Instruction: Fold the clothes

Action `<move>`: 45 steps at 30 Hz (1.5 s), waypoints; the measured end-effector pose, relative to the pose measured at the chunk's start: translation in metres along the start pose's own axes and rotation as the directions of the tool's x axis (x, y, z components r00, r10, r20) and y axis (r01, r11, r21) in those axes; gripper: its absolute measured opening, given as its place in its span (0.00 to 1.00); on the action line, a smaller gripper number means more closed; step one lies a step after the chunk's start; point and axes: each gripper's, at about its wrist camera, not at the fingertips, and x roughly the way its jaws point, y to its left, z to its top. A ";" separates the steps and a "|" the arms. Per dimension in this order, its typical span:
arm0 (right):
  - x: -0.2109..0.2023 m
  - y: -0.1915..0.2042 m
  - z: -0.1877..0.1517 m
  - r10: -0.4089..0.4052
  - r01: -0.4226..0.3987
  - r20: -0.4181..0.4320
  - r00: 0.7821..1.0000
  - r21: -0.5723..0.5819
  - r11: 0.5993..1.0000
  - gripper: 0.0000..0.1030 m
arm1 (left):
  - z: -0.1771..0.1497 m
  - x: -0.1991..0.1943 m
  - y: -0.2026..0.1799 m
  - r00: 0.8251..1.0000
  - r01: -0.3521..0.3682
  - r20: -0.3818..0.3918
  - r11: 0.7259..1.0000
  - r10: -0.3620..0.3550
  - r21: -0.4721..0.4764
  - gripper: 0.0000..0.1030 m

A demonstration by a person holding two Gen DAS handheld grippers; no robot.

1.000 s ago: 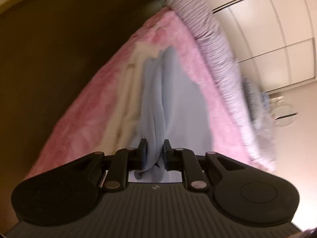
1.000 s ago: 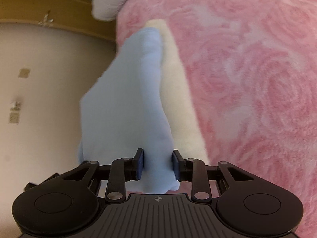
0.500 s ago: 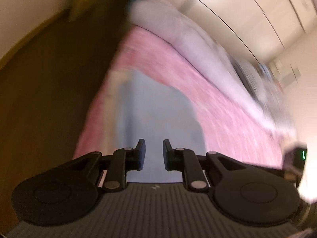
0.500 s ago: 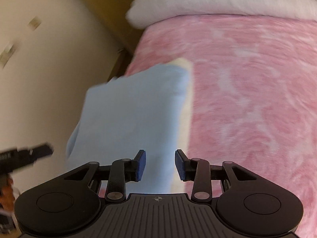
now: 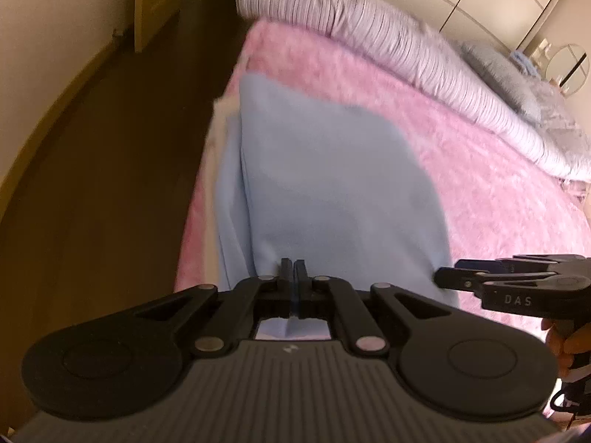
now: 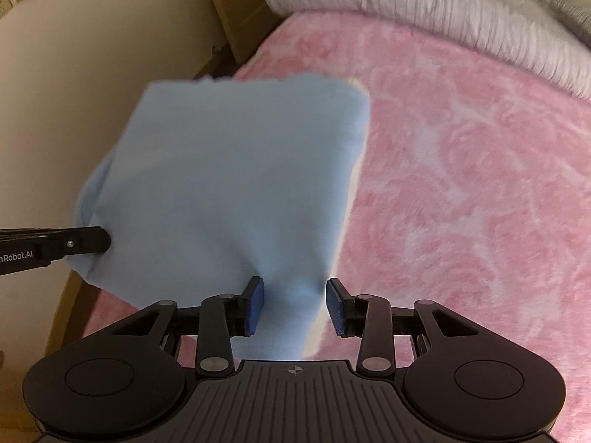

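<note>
Light blue garment (image 5: 332,184) spread over a cream cloth (image 5: 218,129) on the pink blanket (image 5: 498,203), near the bed's side edge, with the dark floor (image 5: 92,184) just beyond. Left gripper (image 5: 293,275) clenched tight on the near hem, a sliver of blue fabric pinched between its pads. Right gripper (image 6: 295,304) spread wide, fingers straddling a neighbouring part of the same near hem without pressing it; cloth running up between them. Garment stretching away from both grippers toward the striped quilt (image 5: 369,29) rolled at the far end of the bed, long axis roughly in line with the fingers. Near edge lifted a little and bunched at the left corner, a lengthwise crease down that side. Both grippers on the same near edge, side by side, each visible in the other's camera; only the left one actually holding. Judged from this: right jaws likely needing to close on the hem before any carrying of the near edge toward the far edge. Whether this is one fold among several or a last tidy, impossible to tell. Risk of an uneven pull, with one corner held and the other loose.
</note>
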 end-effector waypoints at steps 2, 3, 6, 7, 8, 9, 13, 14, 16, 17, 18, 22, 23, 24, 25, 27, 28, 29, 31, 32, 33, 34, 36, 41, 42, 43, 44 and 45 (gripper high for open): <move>-0.016 0.003 -0.001 0.017 -0.017 0.017 1.000 -0.019 1.000 0.36 | -0.002 -0.013 -0.002 1.000 -0.004 0.004 1.000 0.004 0.008 0.02; -0.021 0.006 -0.002 0.032 -0.032 0.019 0.999 -0.031 0.999 0.36 | -0.005 -0.017 -0.002 1.000 -0.009 -0.001 1.000 0.009 0.012 0.02; -0.023 0.020 -0.010 0.047 -0.047 -0.003 0.999 -0.076 0.996 0.36 | -0.013 -0.012 0.002 0.999 -0.032 -0.026 0.999 0.032 0.017 0.02; -0.019 0.024 -0.013 0.042 -0.044 -0.021 0.999 -0.093 0.995 0.36 | -0.014 -0.006 0.003 0.999 -0.039 -0.033 0.999 0.040 0.016 0.02; -0.013 0.027 -0.016 0.035 -0.038 -0.035 0.999 -0.107 0.993 0.36 | -0.016 -0.001 0.004 0.998 -0.044 -0.039 0.999 0.045 0.015 0.02; -0.006 0.028 -0.019 0.023 -0.028 -0.043 0.999 -0.116 0.993 0.36 | -0.017 0.005 0.004 0.998 -0.048 -0.044 0.999 0.049 0.020 0.02; 0.016 0.035 -0.027 -0.019 0.007 -0.067 0.998 -0.173 0.985 0.36 | -0.022 0.020 0.002 0.997 -0.067 -0.033 0.997 0.069 0.041 0.03; 0.017 0.037 -0.028 -0.026 0.013 -0.064 0.998 -0.190 0.982 0.37 | -0.023 0.021 0.003 0.997 -0.069 -0.027 0.997 0.070 0.034 0.03; 0.016 0.040 -0.031 -0.033 0.019 -0.059 0.998 -0.222 0.975 0.37 | -0.023 0.019 0.001 0.996 -0.083 -0.028 0.996 0.083 0.024 0.03; 0.014 0.041 -0.032 -0.034 0.020 -0.056 0.998 -0.234 0.972 0.37 | -0.022 0.018 -0.001 0.995 -0.092 -0.031 0.996 0.092 0.021 0.02; 0.010 0.041 -0.032 -0.032 0.018 -0.054 0.998 -0.234 0.972 0.37 | -0.021 0.016 -0.003 0.994 -0.103 -0.034 0.994 0.103 0.022 0.02; -0.012 0.032 -0.020 0.014 -0.017 -0.020 1.000 -0.167 0.986 0.37 | -0.008 -0.003 -0.023 0.986 -0.161 -0.048 0.987 0.162 0.019 0.09; -0.019 0.031 -0.018 0.020 -0.023 -0.018 1.000 -0.155 0.988 0.37 | -0.005 -0.009 -0.028 0.982 -0.181 -0.050 0.983 0.181 0.015 0.18; -0.025 0.031 -0.016 0.025 -0.027 -0.018 1.000 -0.145 0.989 0.37 | -0.003 -0.017 -0.033 0.977 -0.207 -0.051 0.978 0.208 0.014 0.28; -0.031 0.030 -0.015 0.028 -0.030 -0.021 0.999 -0.137 0.990 0.37 | -0.001 -0.024 -0.038 0.972 -0.229 -0.051 0.973 0.230 0.017 0.29; -0.041 0.029 -0.013 0.034 -0.037 -0.027 0.999 -0.119 0.992 0.37 | 0.000 -0.037 -0.049 0.964 -0.257 -0.053 0.965 0.259 0.040 0.30; -0.047 0.028 -0.012 0.040 -0.043 -0.028 0.999 -0.103 0.994 0.37 | 0.001 -0.043 -0.056 0.960 -0.269 -0.060 0.962 0.272 0.050 0.30; -0.052 0.028 -0.012 0.048 -0.050 -0.028 0.998 -0.086 0.995 0.37 | 0.002 -0.049 -0.061 0.957 -0.280 -0.064 0.958 0.283 0.058 0.31; -0.065 0.028 -0.012 0.069 -0.070 -0.021 0.997 -0.056 0.996 0.37 | 0.002 -0.061 -0.073 0.950 -0.303 -0.062 0.951 0.307 0.066 0.32; -0.073 0.028 -0.013 0.078 -0.078 -0.015 0.997 -0.046 0.996 0.37 | 0.002 -0.068 -0.079 0.945 -0.317 -0.059 0.946 0.321 0.068 0.32; -0.081 0.027 -0.013 0.083 -0.083 -0.005 0.997 -0.041 0.996 0.37 | 0.001 -0.075 -0.085 0.941 -0.331 -0.055 0.941 0.335 0.067 0.32; -0.088 0.028 -0.013 0.081 -0.081 0.005 0.997 -0.043 0.996 0.37 | 0.001 -0.081 -0.091 0.936 -0.345 -0.050 0.936 0.349 0.067 0.32; -0.104 0.030 -0.014 0.066 -0.064 0.025 0.998 -0.059 0.996 0.37 | -0.001 -0.097 -0.103 0.929 -0.365 -0.042 0.929 0.367 0.055 0.32; -0.144 0.035 -0.016 0.029 -0.020 0.091 0.995 -0.100 0.995 0.37 | -0.010 -0.135 -0.134 0.924 -0.383 -0.013 0.924 0.383 0.002 0.34; -0.150 0.035 -0.017 0.025 -0.014 0.104 0.994 -0.107 0.994 0.37 | -0.011 -0.142 -0.140 0.921 -0.389 -0.006 0.921 0.389 -0.005 0.34; -0.156 0.034 -0.018 0.028 -0.014 0.113 0.993 -0.115 0.993 0.37 | -0.013 -0.150 -0.147 0.917 -0.398 0.003 0.917 0.398 -0.010 0.34; -0.162 0.034 -0.018 0.030 -0.015 0.122 0.992 -0.123 0.992 0.37 | -0.015 -0.157 -0.154 0.913 -0.407 0.012 0.913 0.407 -0.015 0.34; -0.168 0.033 -0.019 0.033 -0.015 0.131 0.991 -0.130 0.991 0.37 | -0.018 -0.165 -0.160 0.909 -0.415 0.023 0.909 0.416 -0.018 0.34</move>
